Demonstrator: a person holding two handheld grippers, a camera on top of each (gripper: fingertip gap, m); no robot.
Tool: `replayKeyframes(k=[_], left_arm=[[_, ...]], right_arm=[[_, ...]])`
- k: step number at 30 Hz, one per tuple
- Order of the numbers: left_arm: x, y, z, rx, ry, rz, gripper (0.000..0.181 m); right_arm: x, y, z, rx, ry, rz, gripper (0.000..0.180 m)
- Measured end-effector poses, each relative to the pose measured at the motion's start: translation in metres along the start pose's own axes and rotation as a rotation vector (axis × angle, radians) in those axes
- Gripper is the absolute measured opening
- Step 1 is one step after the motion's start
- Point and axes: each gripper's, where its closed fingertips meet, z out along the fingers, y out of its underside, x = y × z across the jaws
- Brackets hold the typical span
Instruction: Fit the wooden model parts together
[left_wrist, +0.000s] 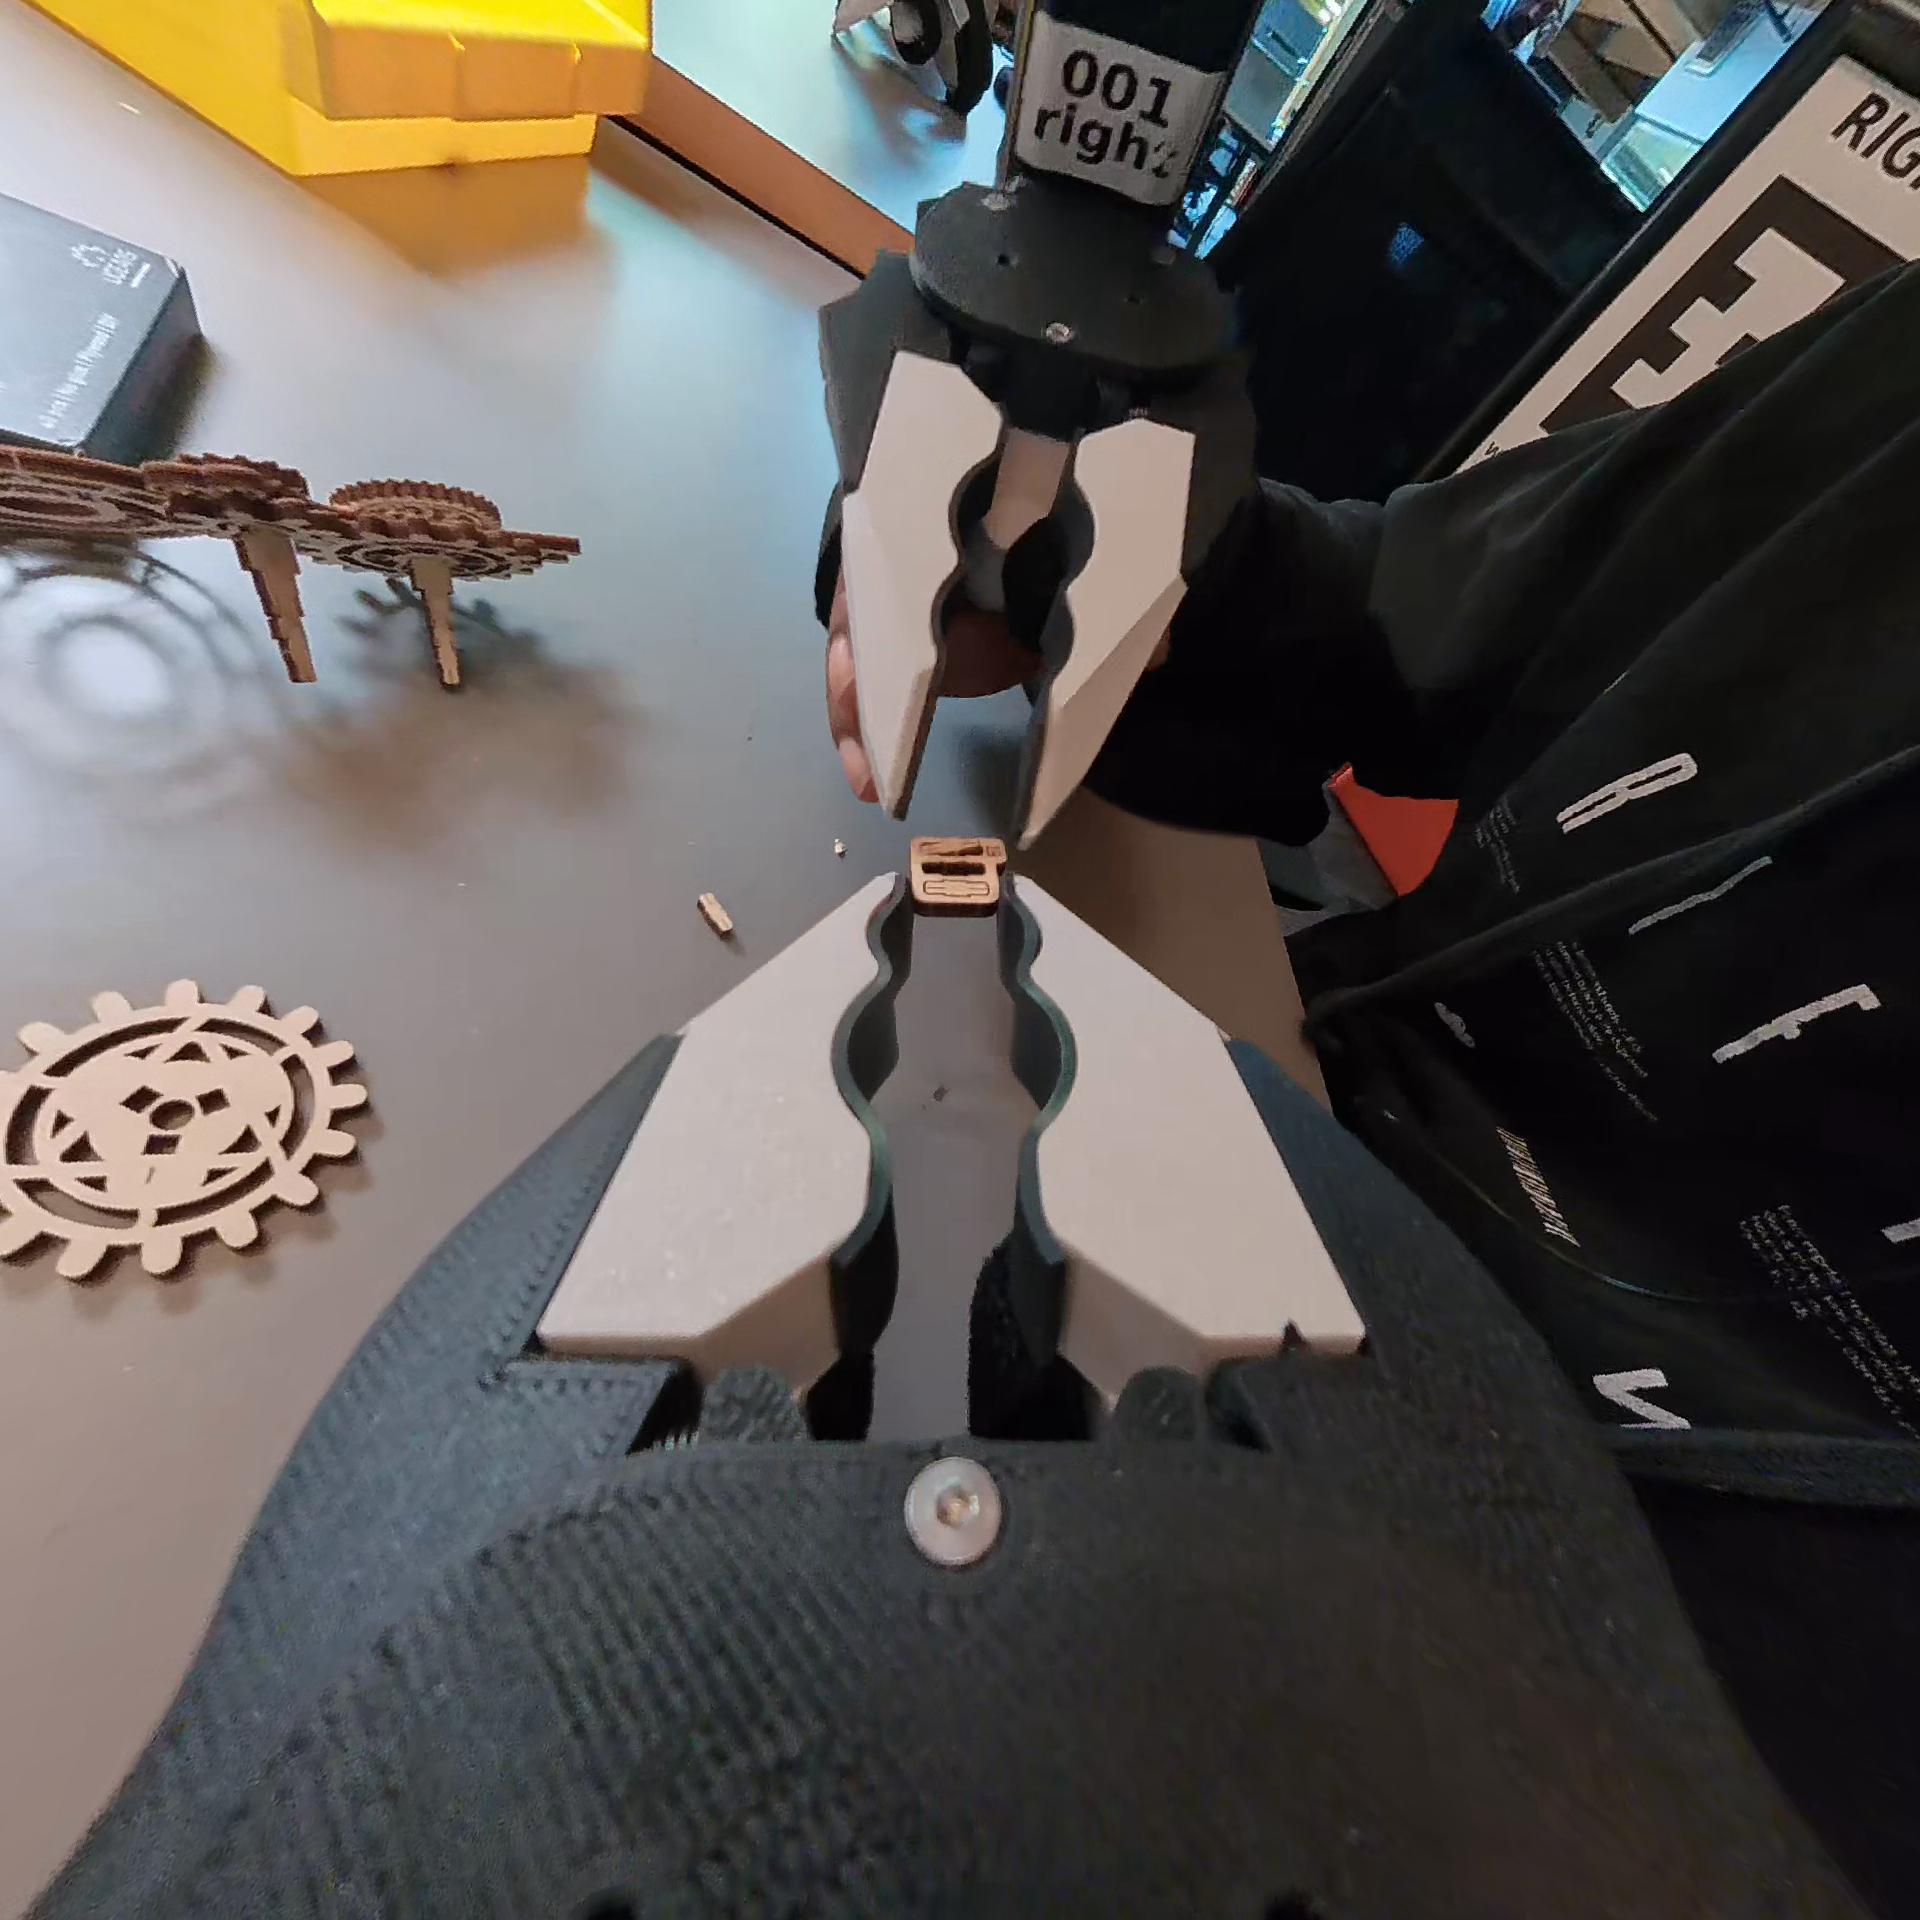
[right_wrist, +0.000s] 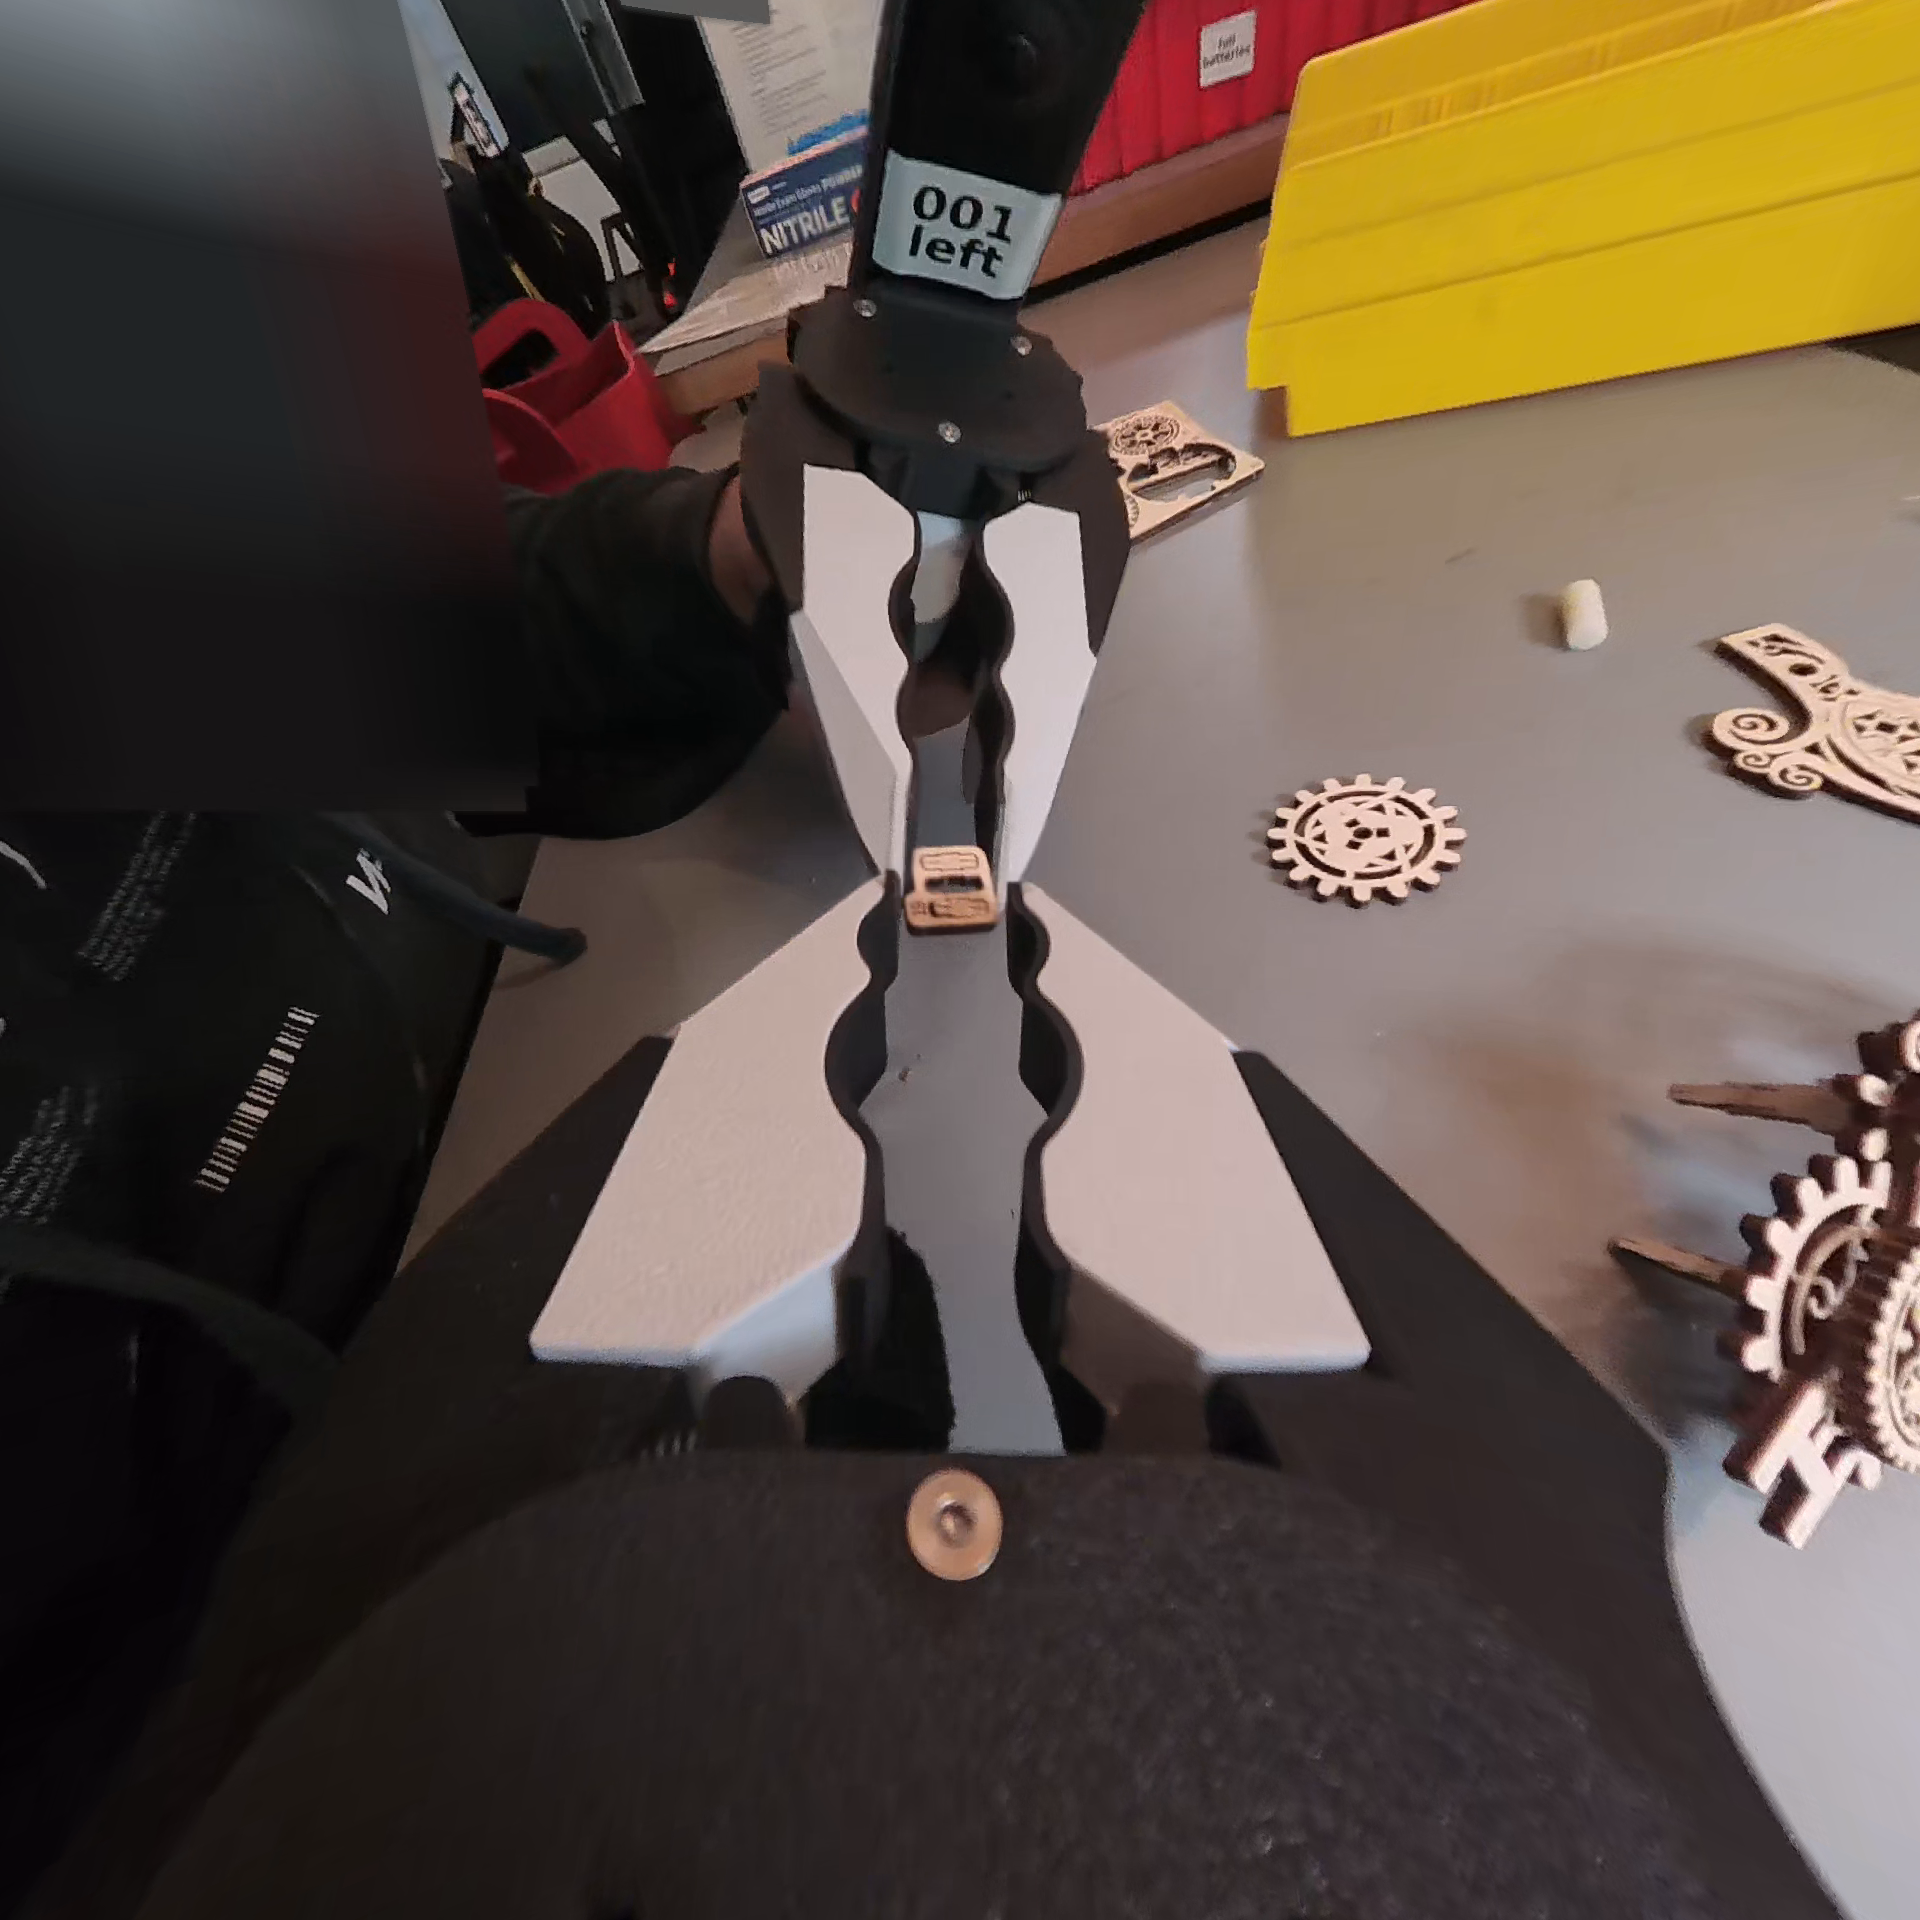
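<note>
My left gripper (left_wrist: 954, 883) is shut on a small flat wooden piece (left_wrist: 957, 878) with cut-out slots and holds it just above the table. In the right wrist view the left gripper (right_wrist: 948, 864) points at me with the same piece (right_wrist: 951, 889) at its tips. My right gripper (right_wrist: 952, 885) is slightly open, and its tips stand on either side of the piece's other end. In the left wrist view the right gripper (left_wrist: 963, 823) comes down from above, its jaws wider than the piece. A loose wooden gear (left_wrist: 171, 1127) (right_wrist: 1366, 836) lies flat on the table.
A partly built gear assembly (left_wrist: 291, 520) (right_wrist: 1849, 1340) stands on pegs on the table. There are also a small wooden peg (left_wrist: 715, 914), a black box (left_wrist: 83, 343), a yellow bin (left_wrist: 416, 73) (right_wrist: 1558, 239), an ornate wooden part (right_wrist: 1829, 727), a cut-out sheet (right_wrist: 1174, 468) and a white stub (right_wrist: 1581, 615). A person's dark clothing lies along the table edge. Only a small space, under 4 cm, lies between the two pairs of fingers. The loose wooden gear (right_wrist: 1366, 836) is about equally far from each gripper, around 12 cm.
</note>
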Motion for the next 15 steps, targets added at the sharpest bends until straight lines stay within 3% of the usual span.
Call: replayKeyframes(k=[15], left_arm=[[0.010,-0.005,0.000,0.008,0.014,0.063,0.015]], right_arm=[[-0.010,0.002,0.002,0.017,-0.135,0.125,0.015]])
